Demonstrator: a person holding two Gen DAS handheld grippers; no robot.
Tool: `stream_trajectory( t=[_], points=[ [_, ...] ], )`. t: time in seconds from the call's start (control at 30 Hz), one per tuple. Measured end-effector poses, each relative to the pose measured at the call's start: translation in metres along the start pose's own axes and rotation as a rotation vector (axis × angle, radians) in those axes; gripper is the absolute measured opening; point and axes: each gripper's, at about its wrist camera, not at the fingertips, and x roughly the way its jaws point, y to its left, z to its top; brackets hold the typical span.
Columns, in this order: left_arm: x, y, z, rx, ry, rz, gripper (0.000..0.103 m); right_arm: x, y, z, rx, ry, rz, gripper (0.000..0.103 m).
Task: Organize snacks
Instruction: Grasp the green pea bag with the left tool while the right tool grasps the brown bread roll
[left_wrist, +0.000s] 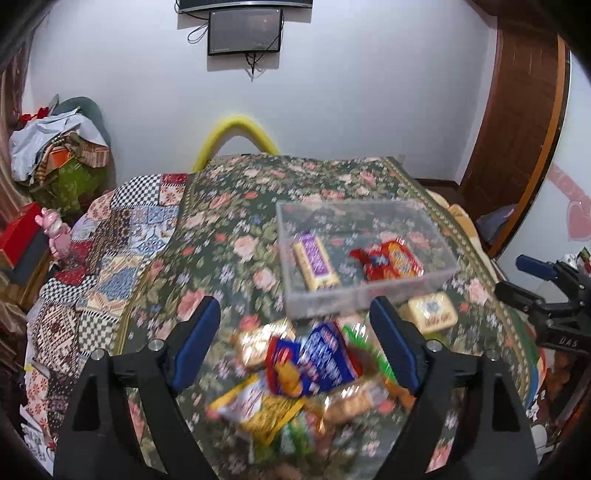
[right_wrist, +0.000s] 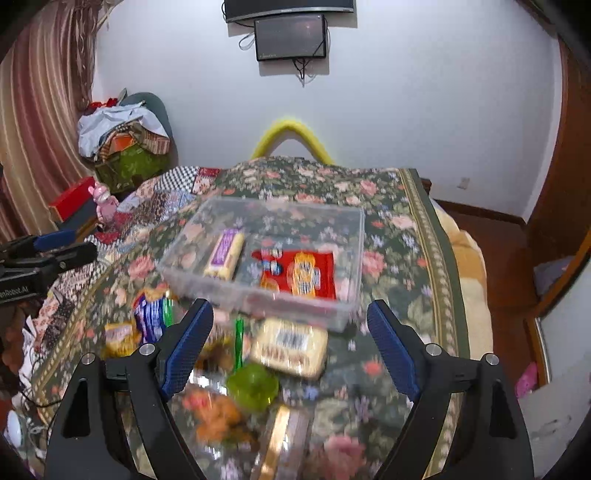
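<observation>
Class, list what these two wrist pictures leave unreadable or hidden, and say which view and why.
- Left wrist view: loose heap of snack packets is motion-blurred; brand names unreadable.
- Right wrist view: cream rectangular packet has a smeared label; the green round plastic piece cannot be identified.
- Both views: print on the purple-and-cream bar inside the clear plastic box is too blurred.

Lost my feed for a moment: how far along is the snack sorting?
Done: a purple-and-yellow bar and a red packet lie in the clear bin. In hand: nothing; left gripper and right gripper are both open. Left: the snack pile, yellow pack and green item outside it.
</observation>
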Motion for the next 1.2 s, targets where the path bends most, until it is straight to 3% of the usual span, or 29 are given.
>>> stream_trajectory(
  t=[0.4,0.87,0.97,1.2],
  points=[
    [0.009,0.029,-0.076,-0.067,0.141,0.02,0.085,0.003,-0.005,-0.066,0.042,0.114,-0.03,0.084],
    [0.049,0.03,-0.135,-0.119,0.289,0.004,0.085,0.027,-0.006,-0.106,0.069,0.22,-0.029,0.082],
    [0.055,0.031,-0.14,-0.125,0.299,0.003,0.085,0.031,-0.006,-0.109,0.082,0.228,-0.027,0.079],
    [0.069,0.029,-0.143,-0.154,0.32,-0.029,0.083,0.037,-0.004,-0.116,0.086,0.243,0.005,0.058]
  ],
)
